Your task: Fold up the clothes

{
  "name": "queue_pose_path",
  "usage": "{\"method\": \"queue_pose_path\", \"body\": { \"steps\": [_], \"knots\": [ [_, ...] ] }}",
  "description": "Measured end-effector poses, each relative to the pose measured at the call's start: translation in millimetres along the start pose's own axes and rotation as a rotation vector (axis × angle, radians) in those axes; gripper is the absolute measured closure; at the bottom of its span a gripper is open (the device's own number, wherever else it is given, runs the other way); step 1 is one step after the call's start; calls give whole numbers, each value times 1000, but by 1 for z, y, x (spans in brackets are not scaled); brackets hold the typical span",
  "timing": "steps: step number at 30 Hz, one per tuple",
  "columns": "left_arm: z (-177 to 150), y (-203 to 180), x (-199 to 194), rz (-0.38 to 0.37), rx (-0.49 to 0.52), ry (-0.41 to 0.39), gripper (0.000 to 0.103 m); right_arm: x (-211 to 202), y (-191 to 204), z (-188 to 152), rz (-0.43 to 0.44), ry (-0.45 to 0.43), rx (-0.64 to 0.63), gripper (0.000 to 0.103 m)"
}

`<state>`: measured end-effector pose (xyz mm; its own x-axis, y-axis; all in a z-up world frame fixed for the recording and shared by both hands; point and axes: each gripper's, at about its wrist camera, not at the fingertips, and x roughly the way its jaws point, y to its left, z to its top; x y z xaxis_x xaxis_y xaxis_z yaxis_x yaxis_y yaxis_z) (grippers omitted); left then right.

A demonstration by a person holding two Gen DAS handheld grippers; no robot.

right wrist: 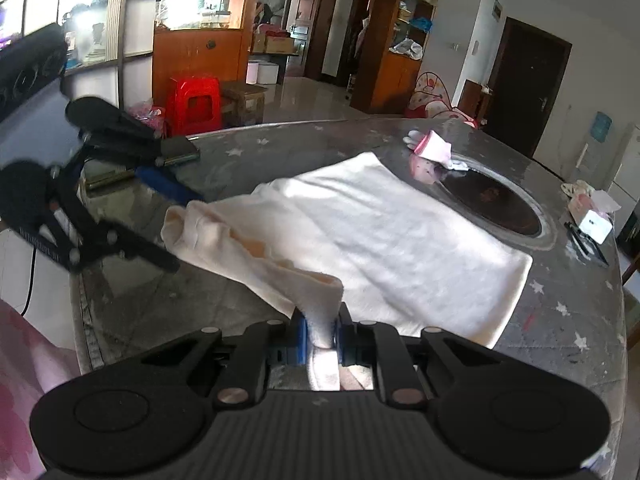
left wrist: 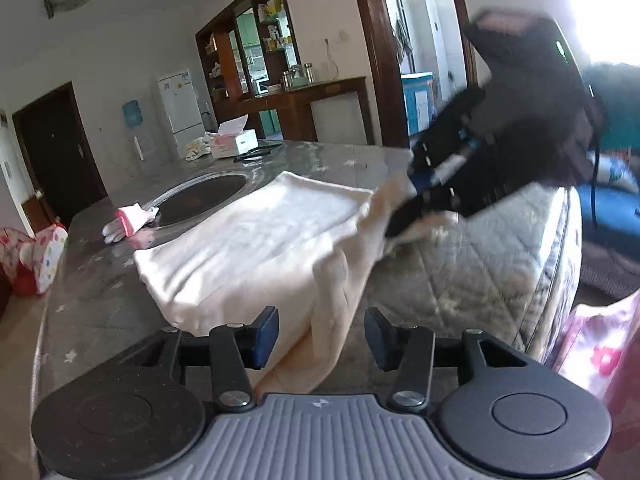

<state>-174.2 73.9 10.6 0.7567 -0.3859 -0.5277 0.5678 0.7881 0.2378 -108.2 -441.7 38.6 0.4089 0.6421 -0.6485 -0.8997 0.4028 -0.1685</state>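
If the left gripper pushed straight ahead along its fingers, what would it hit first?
Most likely the cream garment: a fold of it already hangs between the open left gripper, with the folded body lying just beyond on the table. Depth is hard to judge through the fisheye.

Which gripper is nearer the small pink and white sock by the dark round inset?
Neither is close to the small pink and white sock. The right gripper pinches the cream garment's near edge; the left gripper stands open around another edge. Which is nearer, I cannot tell.

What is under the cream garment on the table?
The cream garment lies on the grey star-patterned table, its far edge beside the dark round inset. Anything beneath the cloth is hidden.
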Motion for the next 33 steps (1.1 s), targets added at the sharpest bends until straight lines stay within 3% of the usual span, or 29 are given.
{"method": "queue_pose_path", "body": {
  "steps": [7, 10, 11, 14, 22, 33],
  "knots": [
    [-8, -16, 18, 95, 146, 28, 50, 2, -2, 7, -12, -1, 8, 91],
    [-9, -13, 22, 110, 168, 30, 67, 3, -3, 6, -19, -2, 9, 91],
    [-9, -10, 22, 107, 159, 32, 77, 3, -3, 5, -20, -4, 11, 92],
    [-7, 1, 17, 85, 105, 28, 92, 2, -1, 2, -21, -14, 15, 93],
    [4, 8, -14, 23, 16, -3, 97, -23, 7, 1, 8, -57, -6, 94],
    [8, -20, -86, -127, -70, 2, 97, -90, 40, -5, 170, -41, -32, 95]
  ]
}}
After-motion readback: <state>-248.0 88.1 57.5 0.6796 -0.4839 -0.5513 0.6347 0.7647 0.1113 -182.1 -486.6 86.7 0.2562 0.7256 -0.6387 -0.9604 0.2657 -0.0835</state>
